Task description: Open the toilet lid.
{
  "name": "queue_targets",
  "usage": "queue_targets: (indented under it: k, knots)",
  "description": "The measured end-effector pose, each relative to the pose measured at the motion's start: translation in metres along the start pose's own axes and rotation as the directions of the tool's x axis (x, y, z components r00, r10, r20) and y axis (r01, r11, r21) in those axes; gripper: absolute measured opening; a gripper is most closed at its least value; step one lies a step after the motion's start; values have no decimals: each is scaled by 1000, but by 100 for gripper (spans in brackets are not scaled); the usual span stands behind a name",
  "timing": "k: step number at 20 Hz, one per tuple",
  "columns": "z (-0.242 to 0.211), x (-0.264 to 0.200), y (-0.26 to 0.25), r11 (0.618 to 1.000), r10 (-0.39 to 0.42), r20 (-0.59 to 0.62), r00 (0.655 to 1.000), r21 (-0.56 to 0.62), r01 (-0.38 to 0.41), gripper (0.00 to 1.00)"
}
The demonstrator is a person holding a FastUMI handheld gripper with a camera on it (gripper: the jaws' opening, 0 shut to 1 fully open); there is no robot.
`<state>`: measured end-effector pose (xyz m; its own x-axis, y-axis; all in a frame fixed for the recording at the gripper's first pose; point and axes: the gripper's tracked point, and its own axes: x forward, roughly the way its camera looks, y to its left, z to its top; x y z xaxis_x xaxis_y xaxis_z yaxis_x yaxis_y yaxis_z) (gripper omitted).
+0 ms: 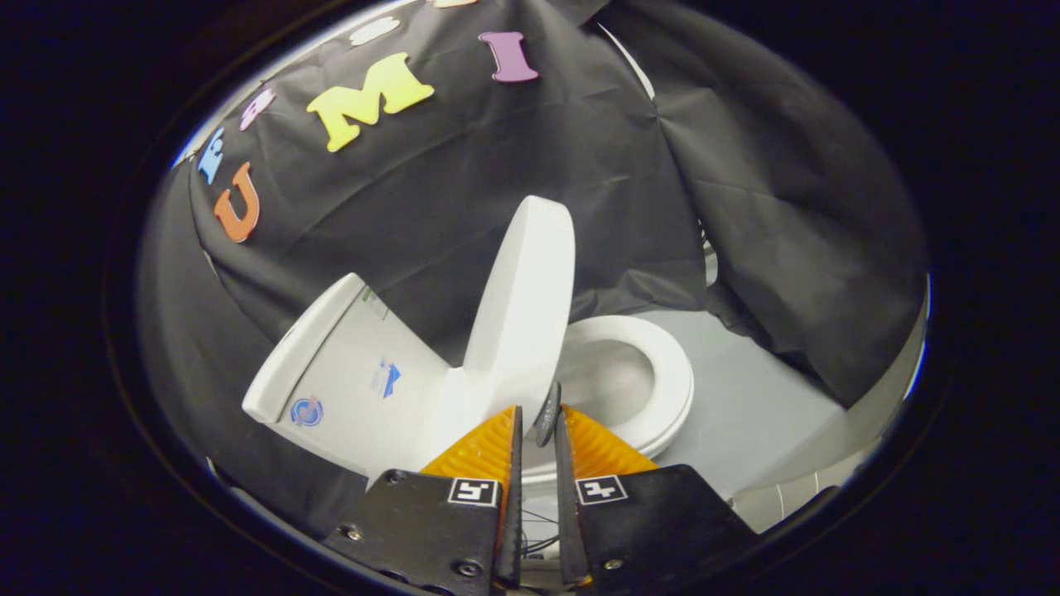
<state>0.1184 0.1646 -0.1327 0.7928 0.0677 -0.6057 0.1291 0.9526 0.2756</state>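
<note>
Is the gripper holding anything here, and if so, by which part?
Yes. The gripper is shut on the toilet lid, pinching its thin edge between the two fingers, with the lid raised nearly upright above the seat.

Gripper (538, 422) points forward, both fingers (484, 451) reaching up from the bottom of the view. Jaws nearly closed, narrow gap left between them, pinching a thin dark edge piece at the tips. Finger mounts each carry a square marker tag; the two sit level, side by side.
</note>
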Motion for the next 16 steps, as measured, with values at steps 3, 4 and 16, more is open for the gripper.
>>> queue_targets:
  k: [3,4,16]
  knots:
    - [2,-5,16,998,5,14,1000,-57,-4,21]
    - [3,-6,21,997,4,19,1000,-76,-3,21]
    - [6,-17,82,981,73,55,996,-186,-62,21]
